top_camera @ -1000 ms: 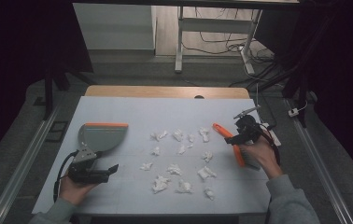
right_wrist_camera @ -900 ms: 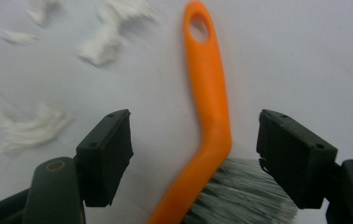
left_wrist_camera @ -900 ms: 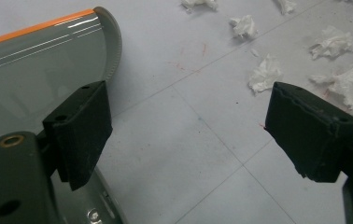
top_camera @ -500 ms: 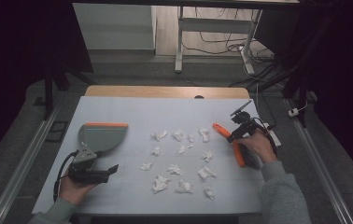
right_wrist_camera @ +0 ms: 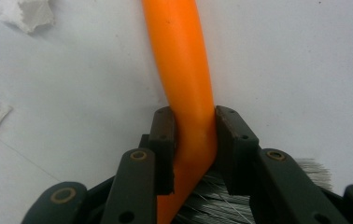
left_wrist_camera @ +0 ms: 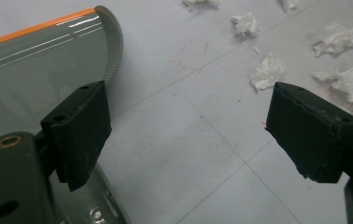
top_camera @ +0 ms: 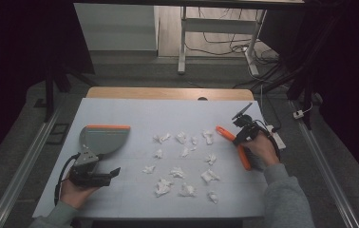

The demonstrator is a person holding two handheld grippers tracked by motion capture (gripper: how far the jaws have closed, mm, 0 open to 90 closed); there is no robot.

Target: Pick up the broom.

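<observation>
An orange-handled brush (top_camera: 242,156) lies at the table's right side. My right gripper (top_camera: 239,138) has just been closing and is now shut on its handle. In the right gripper view both pads (right_wrist_camera: 163,135) press the orange handle (right_wrist_camera: 179,56), with grey bristles (right_wrist_camera: 212,200) below the gripper (right_wrist_camera: 194,126). A grey dustpan (top_camera: 104,140) with an orange lip sits at the left. My left gripper (top_camera: 106,175) rests just in front of it, open. In the left gripper view its jaws stand wide around bare table (left_wrist_camera: 188,121), with the dustpan (left_wrist_camera: 34,65) beside the left jaw.
Several crumpled white paper scraps (top_camera: 182,156) are scattered over the middle of the white table top (top_camera: 135,114), some ahead of the left gripper (left_wrist_camera: 268,72). A wooden edge (top_camera: 168,92) runs along the far side. Cables lie on the floor beyond.
The right gripper came down a little onto the brush, and its jaws went from open to shut on the orange handle. The left hand and the dustpan stayed where they were.
</observation>
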